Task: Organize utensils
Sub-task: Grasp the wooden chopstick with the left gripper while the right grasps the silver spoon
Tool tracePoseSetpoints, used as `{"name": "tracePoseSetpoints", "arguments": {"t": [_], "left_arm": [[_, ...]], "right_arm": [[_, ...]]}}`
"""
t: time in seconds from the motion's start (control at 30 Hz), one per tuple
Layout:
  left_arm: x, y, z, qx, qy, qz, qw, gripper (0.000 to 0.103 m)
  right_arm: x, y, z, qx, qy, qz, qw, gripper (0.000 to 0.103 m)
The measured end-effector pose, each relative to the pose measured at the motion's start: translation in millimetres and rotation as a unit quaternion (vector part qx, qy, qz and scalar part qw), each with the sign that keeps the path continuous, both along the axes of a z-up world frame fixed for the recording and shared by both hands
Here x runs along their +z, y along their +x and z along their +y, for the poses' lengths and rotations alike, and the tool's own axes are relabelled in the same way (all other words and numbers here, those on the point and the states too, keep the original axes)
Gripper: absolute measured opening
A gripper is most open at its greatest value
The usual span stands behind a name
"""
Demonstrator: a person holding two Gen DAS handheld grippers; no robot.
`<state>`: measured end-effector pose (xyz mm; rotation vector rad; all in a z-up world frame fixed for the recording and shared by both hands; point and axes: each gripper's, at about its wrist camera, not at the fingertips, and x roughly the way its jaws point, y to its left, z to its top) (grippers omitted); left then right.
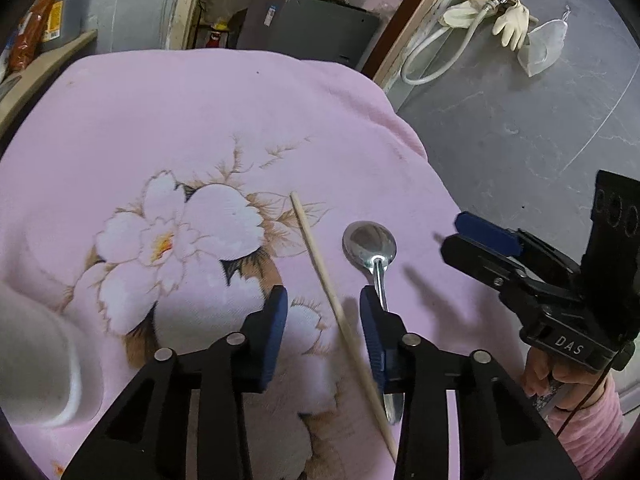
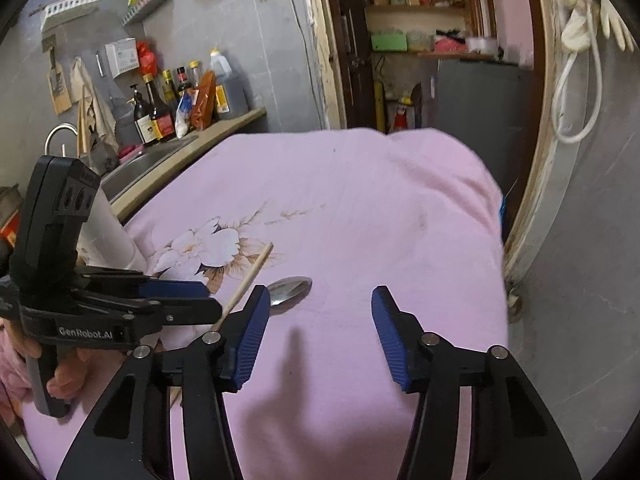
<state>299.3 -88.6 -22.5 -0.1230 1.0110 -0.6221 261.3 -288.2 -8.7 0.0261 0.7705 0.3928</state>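
Left gripper (image 1: 323,322) was open, jaws well apart, holding nothing. It hung low over the pink cloth (image 1: 200,120), with the chopstick (image 1: 320,264) running diagonally through the gap between its fingers. I couldn't tell if either finger touched the chopstick.

The spoon (image 1: 370,242) lay bowl-up on the cloth just right of the chopstick. Its handle passed under the left gripper's right finger (image 1: 374,344).

Right gripper (image 2: 318,336) was also open wide and empty, above bare cloth right of the spoon. Its left finger (image 2: 250,340) sat in front of the spoon's handle in the right wrist view, so contact was unclear.

A white cup (image 2: 106,236) stood at the cloth's left side, near the printed flower (image 1: 176,240).
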Motion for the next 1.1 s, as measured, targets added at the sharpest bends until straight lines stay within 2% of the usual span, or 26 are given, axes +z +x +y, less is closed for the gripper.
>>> {"name": "tracePoseSetpoints", "arguments": {"t": [0.07, 0.17, 0.27, 0.57, 0.9, 1.1], "left_arm": [[0, 2, -2, -0.004, 0.007, -0.002, 1.0, 0.025], [-2, 4, -6, -0.003, 0.027, -0.005, 0.9996, 0.013], [-2, 5, -8, -0.002, 0.043, -0.008, 0.999, 0.006], [-2, 5, -13, 0.018, 0.093, -0.028, 0.9951, 0.004], [2, -23, 8, 0.018, 0.105, -0.045, 0.9933, 0.004], [2, -36, 25, 0.046, 0.098, -0.047, 0.993, 0.003]], "right_arm": [[-4, 5, -1, 0.0, 0.007, 0.014, 1.0, 0.043], [-9, 10, -2, -0.001, 0.013, 0.029, 0.999, 0.042], [-10, 11, -2, -0.001, 0.018, 0.036, 0.999, 0.042], [-9, 12, 3, 0.009, 0.005, 0.037, 0.999, 0.042], [-11, 16, 26, 0.037, -0.032, 0.036, 0.998, 0.044], [-15, 23, 42, 0.053, -0.062, 0.038, 0.996, 0.048]]}}
